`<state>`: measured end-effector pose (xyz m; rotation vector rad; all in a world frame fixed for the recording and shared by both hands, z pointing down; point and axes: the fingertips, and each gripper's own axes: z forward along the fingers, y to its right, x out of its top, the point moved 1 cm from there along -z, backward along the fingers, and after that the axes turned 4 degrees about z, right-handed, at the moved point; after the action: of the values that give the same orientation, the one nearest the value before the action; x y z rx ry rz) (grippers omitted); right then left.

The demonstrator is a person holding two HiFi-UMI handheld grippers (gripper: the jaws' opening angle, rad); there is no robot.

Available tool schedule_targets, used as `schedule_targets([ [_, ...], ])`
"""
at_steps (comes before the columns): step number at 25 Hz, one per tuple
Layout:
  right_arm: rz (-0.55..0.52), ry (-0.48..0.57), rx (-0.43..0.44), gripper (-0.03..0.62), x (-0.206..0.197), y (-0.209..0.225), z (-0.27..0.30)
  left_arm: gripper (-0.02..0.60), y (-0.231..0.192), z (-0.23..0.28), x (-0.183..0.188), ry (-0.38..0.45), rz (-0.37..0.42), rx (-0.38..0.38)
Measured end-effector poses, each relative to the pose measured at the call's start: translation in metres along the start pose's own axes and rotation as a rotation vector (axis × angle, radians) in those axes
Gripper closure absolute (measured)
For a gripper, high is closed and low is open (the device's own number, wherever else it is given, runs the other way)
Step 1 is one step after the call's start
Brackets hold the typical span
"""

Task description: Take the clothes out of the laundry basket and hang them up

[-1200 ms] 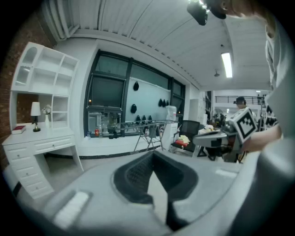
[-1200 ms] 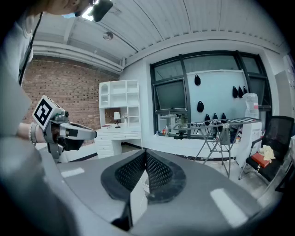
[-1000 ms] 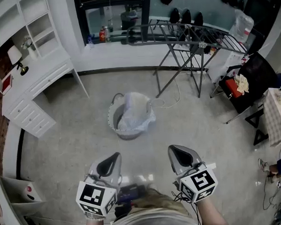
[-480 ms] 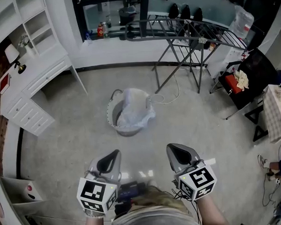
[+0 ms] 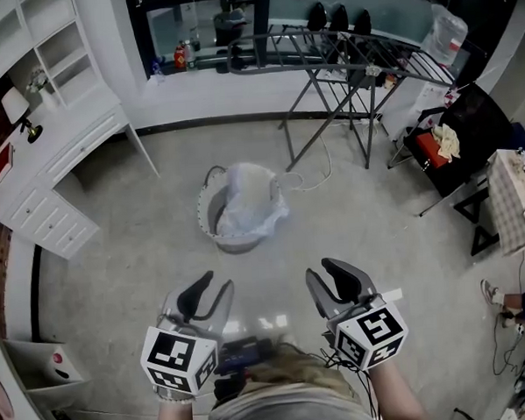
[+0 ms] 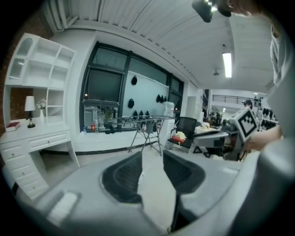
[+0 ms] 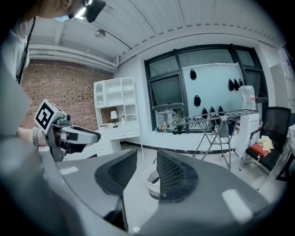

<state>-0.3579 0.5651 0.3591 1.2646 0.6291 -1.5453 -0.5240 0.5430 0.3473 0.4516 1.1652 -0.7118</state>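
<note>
Where crumpled cloth (image 5: 252, 207) lies, the basket (image 5: 232, 245) is round.

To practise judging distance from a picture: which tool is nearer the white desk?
Left. The left tool sits right of the white desk, closer to the person. The right tool lies farther right, beyond it. Both tools' jaws have just been opening, with nothing between them.

Soft, hard and faintly shiny surfaces
Soft white cloth (image 5: 253, 205) fills the grey plastic laundry basket (image 5: 234, 244); beyond the basket stands a thin metal drying rack (image 5: 369, 60); around the basket the pale floor (image 5: 115, 239) has a faint sheen.
</note>
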Motion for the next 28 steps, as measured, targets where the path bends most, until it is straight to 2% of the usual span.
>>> schedule_targets([
  [14, 0.008, 0.012, -0.093, 0.474, -0.012, -0.001, -0.002, 0.445, -0.012, 0.005, -0.008, -0.008, 0.064, -0.072],
  [21, 0.010, -0.006, -0.072, 0.474, -0.017, 0.018, 0.009, 0.445, -0.005, 0.030, -0.013, -0.036, 0.089, -0.088],
  [28, 0.009, -0.030, -0.010, 0.474, -0.007, 0.076, 0.048, 0.442, -0.012, 0.091, -0.006, -0.073, 0.111, -0.061],
])
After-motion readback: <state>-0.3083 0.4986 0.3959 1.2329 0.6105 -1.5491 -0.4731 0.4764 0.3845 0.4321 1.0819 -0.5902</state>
